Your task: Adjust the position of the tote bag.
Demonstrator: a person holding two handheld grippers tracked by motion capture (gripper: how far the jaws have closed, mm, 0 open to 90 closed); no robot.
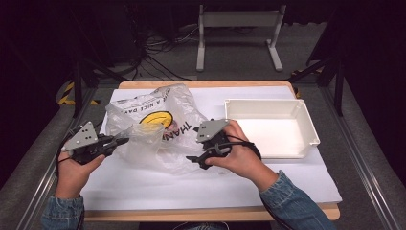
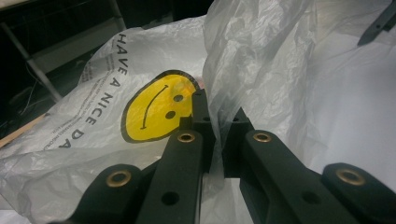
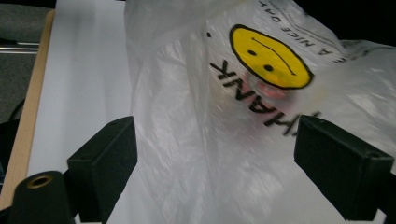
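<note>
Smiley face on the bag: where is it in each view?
High view: smiley face sits centre-left, between the two grippers.
Left gripper view: left of centre, just beyond the shut jaws.
Right gripper view: upper right, above THANK.
Shared landmark: the black THANK lettering beside it.

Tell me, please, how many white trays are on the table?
1. The white tray stands on the right half of the table, beside the plastic bag, and looks empty. The crumpled bag may hide something small behind or under it.
</note>
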